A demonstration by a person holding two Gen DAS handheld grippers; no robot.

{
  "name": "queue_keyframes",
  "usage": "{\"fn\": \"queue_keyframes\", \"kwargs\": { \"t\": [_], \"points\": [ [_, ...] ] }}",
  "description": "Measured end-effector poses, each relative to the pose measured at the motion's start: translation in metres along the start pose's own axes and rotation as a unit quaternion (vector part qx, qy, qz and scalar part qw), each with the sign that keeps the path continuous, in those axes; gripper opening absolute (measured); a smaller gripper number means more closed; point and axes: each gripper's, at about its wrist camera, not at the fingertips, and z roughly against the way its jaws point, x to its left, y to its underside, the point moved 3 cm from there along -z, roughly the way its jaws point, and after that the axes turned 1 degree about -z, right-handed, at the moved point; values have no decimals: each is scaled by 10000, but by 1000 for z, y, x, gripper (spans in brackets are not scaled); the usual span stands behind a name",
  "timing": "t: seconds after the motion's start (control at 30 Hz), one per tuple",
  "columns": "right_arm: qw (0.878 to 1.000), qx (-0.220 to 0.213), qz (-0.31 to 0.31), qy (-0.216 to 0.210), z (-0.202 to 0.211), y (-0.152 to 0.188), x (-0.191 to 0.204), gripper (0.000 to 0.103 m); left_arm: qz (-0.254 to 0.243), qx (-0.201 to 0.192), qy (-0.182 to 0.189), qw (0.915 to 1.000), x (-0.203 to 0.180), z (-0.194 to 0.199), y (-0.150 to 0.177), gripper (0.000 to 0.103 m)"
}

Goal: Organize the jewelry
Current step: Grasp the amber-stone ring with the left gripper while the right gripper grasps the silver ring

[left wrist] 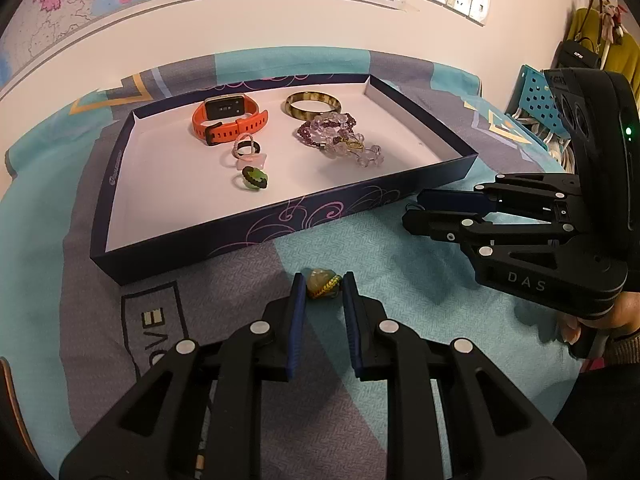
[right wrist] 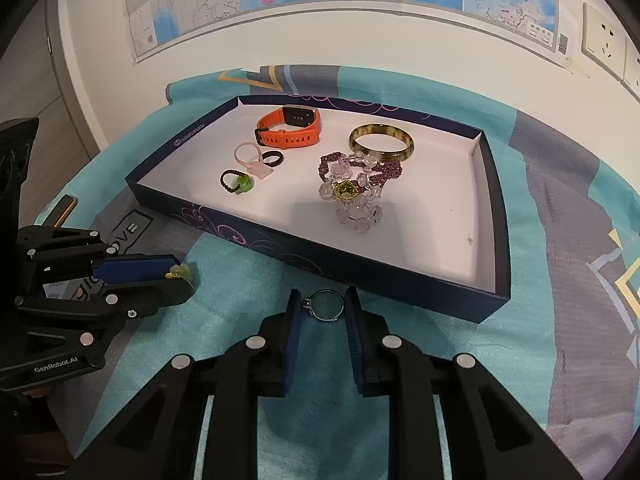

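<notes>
A small amber-and-green pendant [left wrist: 322, 284] is seen on the patterned cloth [left wrist: 400, 300] just outside the near wall of the shallow box tray [left wrist: 304, 216], lying between the tips of the left gripper [left wrist: 323, 286]. The blue-padded fingers [left wrist: 297, 312] stand narrowly apart on either side of it; whether the pads already touch it cannot be told, and it appears to rest on the cloth, not lifted. A thin silver ring [right wrist: 326, 306] lies flat on the cloth, also just before the tray's near wall, framed between the tips of the right gripper [right wrist: 323, 308], whose fingers are likewise parted to about the ring's width without clearly pinching it. Each piece is thus straight ahead of its own gripper, the tray directly beyond. Inside the tray are an orange smartwatch [left wrist: 226, 118], a brown bangle [left wrist: 314, 103], bead bracelets [left wrist: 340, 136] and small rings [left wrist: 250, 160] toward the far side; the near part of the floor is bare. Closing and a short forward carry over the wall seem called for.
</notes>
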Motion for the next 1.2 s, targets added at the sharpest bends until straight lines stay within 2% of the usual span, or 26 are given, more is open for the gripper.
{"fn": "queue_keyframes", "kwargs": {
  "t": [0.6,1.2],
  "points": [
    [9982,-305,-245,-446,23,3,-3,20,82,-179,-17,9998,2,13,-1,19],
    [9964,-528,-325,-575,39,-1,-5,20,61,-440,-11,9990,0,33,-9,19]
  ]
}}
